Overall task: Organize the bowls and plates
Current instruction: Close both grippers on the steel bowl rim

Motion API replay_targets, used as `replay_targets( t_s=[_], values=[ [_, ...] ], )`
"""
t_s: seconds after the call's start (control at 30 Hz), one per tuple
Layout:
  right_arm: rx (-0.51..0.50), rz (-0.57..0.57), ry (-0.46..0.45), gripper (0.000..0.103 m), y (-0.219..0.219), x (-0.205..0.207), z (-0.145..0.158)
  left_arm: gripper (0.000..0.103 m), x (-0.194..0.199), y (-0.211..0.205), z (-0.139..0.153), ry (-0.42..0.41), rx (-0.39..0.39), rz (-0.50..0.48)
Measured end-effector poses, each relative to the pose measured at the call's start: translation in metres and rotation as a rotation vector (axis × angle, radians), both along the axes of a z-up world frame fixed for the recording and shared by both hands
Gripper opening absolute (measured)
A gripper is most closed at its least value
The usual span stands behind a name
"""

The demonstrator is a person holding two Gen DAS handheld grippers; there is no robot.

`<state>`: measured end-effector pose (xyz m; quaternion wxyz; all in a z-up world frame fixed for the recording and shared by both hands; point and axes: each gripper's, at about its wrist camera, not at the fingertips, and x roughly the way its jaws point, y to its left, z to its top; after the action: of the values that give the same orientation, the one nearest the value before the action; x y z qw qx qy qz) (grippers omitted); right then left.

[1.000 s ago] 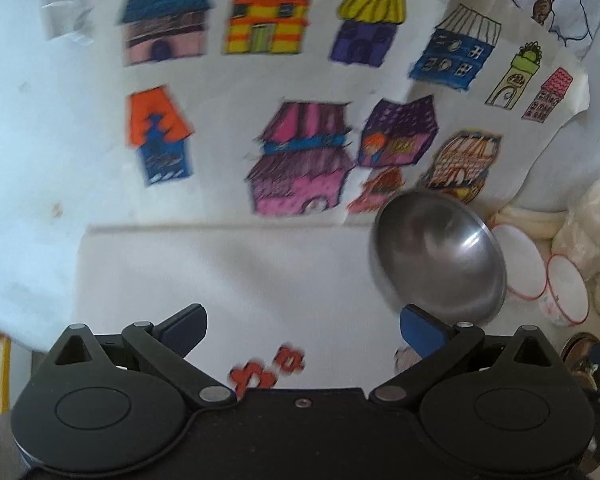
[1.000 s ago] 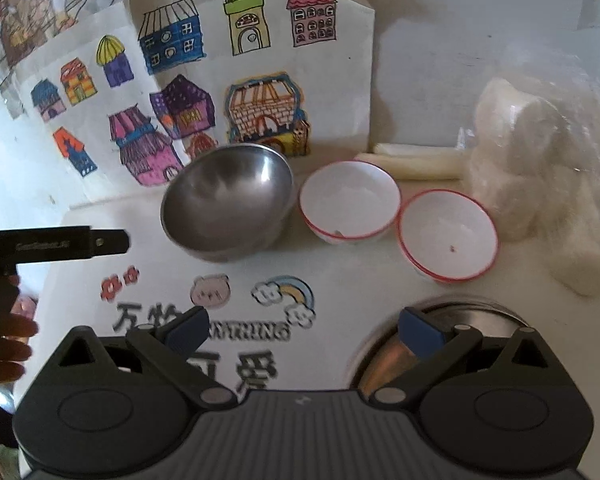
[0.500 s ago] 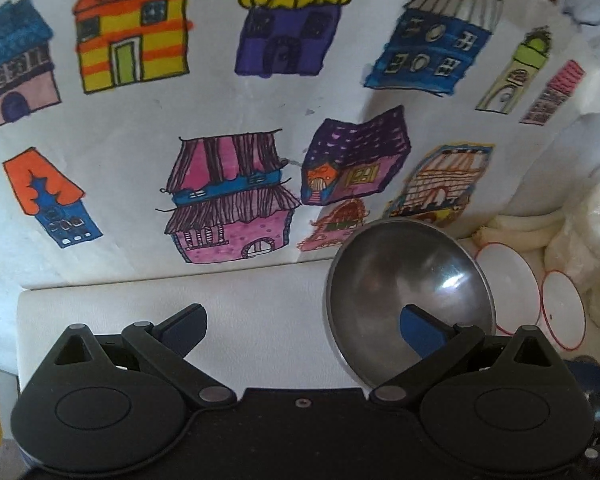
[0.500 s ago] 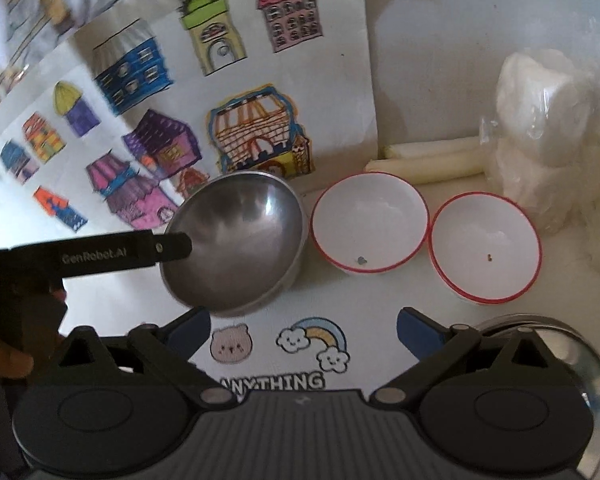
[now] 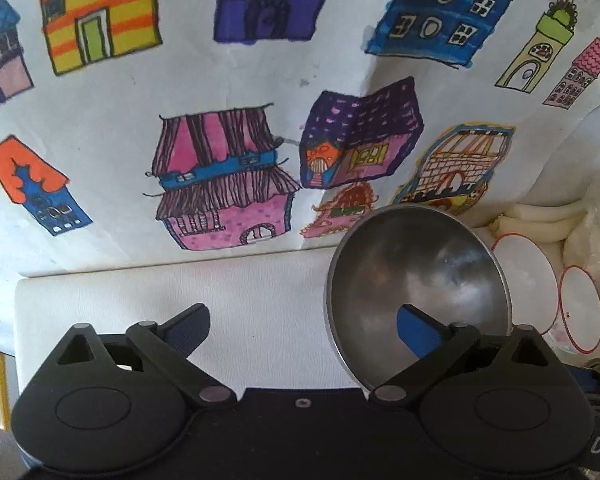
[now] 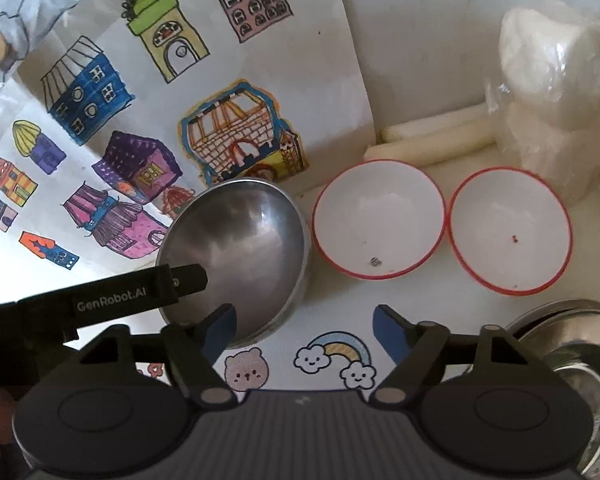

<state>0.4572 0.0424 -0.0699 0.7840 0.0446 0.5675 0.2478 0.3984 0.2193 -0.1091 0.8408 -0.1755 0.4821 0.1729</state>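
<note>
A steel bowl (image 5: 418, 280) (image 6: 240, 240) stands on the white table by the wall, tipped toward the left. My left gripper (image 5: 300, 314) is open; its right finger (image 5: 416, 332) hangs inside the bowl and its left finger stays outside, so the bowl's left rim lies between the jaws. In the right wrist view that gripper's finger (image 6: 184, 280) reaches over the same rim. My right gripper (image 6: 303, 314) is open and its jaws are closing; its left fingertip overlaps the bowl's near edge, and no pad presses on it. Two white bowls with red rims (image 6: 380, 216) (image 6: 510, 230) sit to the right.
A paper with coloured house drawings (image 5: 220, 184) leans on the wall behind. White sticks (image 6: 432, 136) and a plastic-wrapped white bundle (image 6: 552, 80) lie at the back right. A steel dish (image 6: 572, 344) sits at the near right. The table mat (image 6: 332, 356) carries cartoon prints.
Both grippers came forward and down toward the steel bowl. The left's right finger went from beside the bowl to inside it. The right gripper rolled and its jaws narrowed.
</note>
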Motion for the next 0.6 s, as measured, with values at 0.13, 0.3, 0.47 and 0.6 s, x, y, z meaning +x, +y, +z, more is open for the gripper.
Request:
replay_targets(
  t_s=[0.13, 0.3, 0.47, 0.6],
  values=[
    [-0.002, -0.006, 0.019, 0.068, 0.0028, 0.0032, -0.0028, 0.091, 0.0006, -0.0008, 0.0013, 0.009, -0.001, 0.002],
    [0.016, -0.008, 0.035, 0.056, 0.0024, 0.0059, -0.0057, 0.072, 0.0019, -0.0009, 0.0001, -0.009, -0.052, -0.005],
    [0.053, -0.001, 0.046, 0.035, 0.0022, 0.0073, -0.0064, 0.045, 0.0012, 0.0001, -0.0040, -0.020, -0.126, 0.003],
    [0.068, 0.010, 0.049, 0.023, 0.0032, 0.0075, -0.0049, 0.027, -0.0007, -0.0016, -0.0078, -0.014, -0.168, 0.003]
  ],
)
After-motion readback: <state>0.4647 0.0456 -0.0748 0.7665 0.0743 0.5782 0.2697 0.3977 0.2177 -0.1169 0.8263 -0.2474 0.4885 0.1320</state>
